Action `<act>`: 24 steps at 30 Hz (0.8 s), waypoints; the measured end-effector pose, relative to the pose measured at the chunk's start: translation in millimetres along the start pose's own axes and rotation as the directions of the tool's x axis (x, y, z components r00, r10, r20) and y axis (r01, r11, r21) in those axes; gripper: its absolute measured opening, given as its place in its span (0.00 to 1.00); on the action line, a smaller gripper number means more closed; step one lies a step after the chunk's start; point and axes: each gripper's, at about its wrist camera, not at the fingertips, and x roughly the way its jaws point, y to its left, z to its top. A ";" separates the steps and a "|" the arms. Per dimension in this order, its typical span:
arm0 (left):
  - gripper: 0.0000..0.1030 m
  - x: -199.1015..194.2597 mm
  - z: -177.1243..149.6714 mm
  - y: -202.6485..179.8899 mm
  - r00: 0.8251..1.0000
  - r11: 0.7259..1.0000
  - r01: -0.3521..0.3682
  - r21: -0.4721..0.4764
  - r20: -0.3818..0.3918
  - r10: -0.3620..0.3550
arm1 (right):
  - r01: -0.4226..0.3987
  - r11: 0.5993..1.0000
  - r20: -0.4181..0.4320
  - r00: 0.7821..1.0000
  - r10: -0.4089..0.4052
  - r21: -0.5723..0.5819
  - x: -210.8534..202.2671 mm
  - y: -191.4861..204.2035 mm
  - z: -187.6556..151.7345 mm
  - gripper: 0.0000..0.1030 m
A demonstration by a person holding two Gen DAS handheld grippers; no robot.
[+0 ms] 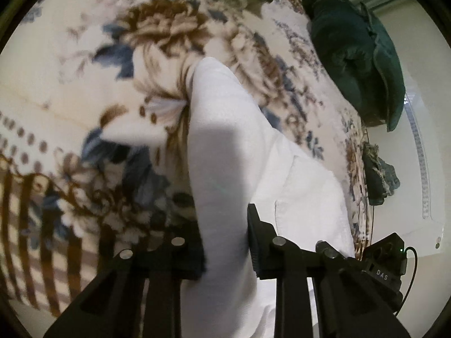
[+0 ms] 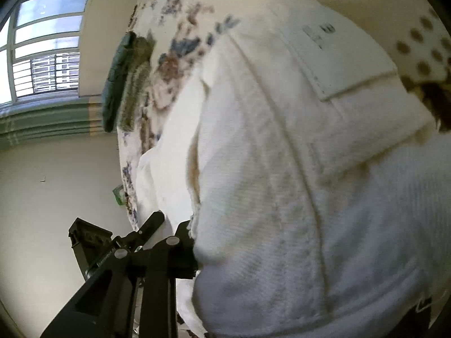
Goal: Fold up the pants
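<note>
White pants [image 1: 225,146] lie on a floral blanket [image 1: 84,84]. In the left wrist view a leg stretches away from my left gripper [image 1: 225,242], and the cloth runs between its two black fingers, which are shut on it. In the right wrist view the pants [image 2: 282,155] fill most of the frame, with a back pocket [image 2: 338,56] showing. My right gripper [image 2: 194,248] is shut on a bunched fold of the pants; its right finger is hidden under the cloth. The other gripper [image 2: 90,239] shows at lower left.
A dark green garment [image 1: 358,56] lies on the blanket's far right edge, with a smaller dark cloth [image 1: 377,174] below it. A green striped pillow [image 2: 124,84] sits at the bed's edge. A window [image 2: 42,48] and a plain wall lie beyond.
</note>
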 end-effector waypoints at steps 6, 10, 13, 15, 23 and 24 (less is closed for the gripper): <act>0.20 -46.3 16.8 -28.1 0.999 0.999 -0.021 0.026 0.041 0.020 | -0.016 0.999 -0.022 1.000 0.016 -0.031 -26.0 43.5 5.2 0.25; 0.20 -78.2 38.4 -42.1 0.997 1.000 -0.005 0.009 0.080 0.004 | -0.014 0.995 -0.018 1.000 0.012 -0.099 -38.2 99.0 18.7 0.25; 0.20 -100.7 67.4 -48.0 0.994 1.000 0.018 -0.005 0.111 -0.017 | -0.014 0.988 -0.005 1.000 0.013 -0.151 -43.9 152.0 37.2 0.25; 0.20 -114.7 93.7 -49.3 0.991 1.000 0.029 -0.008 0.130 -0.028 | -0.014 0.982 0.008 1.000 0.016 -0.191 -46.0 185.1 47.8 0.25; 0.20 -148.4 257.9 -41.7 0.980 0.997 0.064 0.050 0.188 -0.073 | -0.025 0.967 0.078 0.996 0.046 -0.253 -2.2 317.8 117.6 0.25; 0.20 -149.9 288.8 -38.5 0.977 0.996 0.069 0.056 0.197 -0.079 | -0.032 0.967 0.090 0.994 0.057 -0.254 11.5 337.1 132.6 0.25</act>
